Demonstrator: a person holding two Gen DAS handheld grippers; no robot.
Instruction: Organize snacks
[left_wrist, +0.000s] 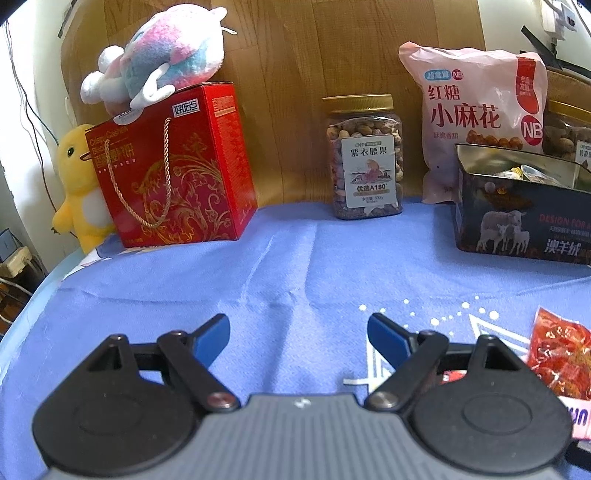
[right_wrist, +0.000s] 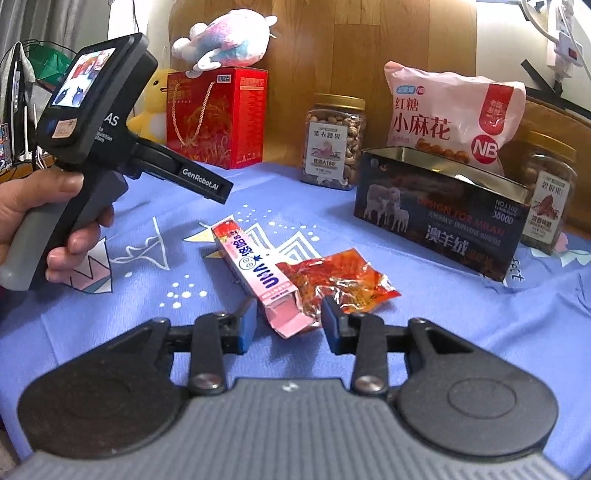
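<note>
A pink and white candy box (right_wrist: 255, 269) lies on the blue cloth with its open end toward my right gripper (right_wrist: 290, 319). A red-orange snack packet (right_wrist: 340, 280) lies against it on the right; it also shows in the left wrist view (left_wrist: 557, 350). The right gripper is open, its fingers on either side of the box's near end. A dark open tin (right_wrist: 439, 206) with wrapped snacks inside stands at the right, also in the left wrist view (left_wrist: 524, 221). My left gripper (left_wrist: 298, 338) is open and empty above bare cloth.
Along the wooden back stand a red gift box (left_wrist: 173, 166) with a plush toy (left_wrist: 166, 59) on top, a yellow plush duck (left_wrist: 79, 184), a jar of nuts (left_wrist: 364, 158), a pink bag (left_wrist: 476, 114) and a second jar (right_wrist: 550, 195).
</note>
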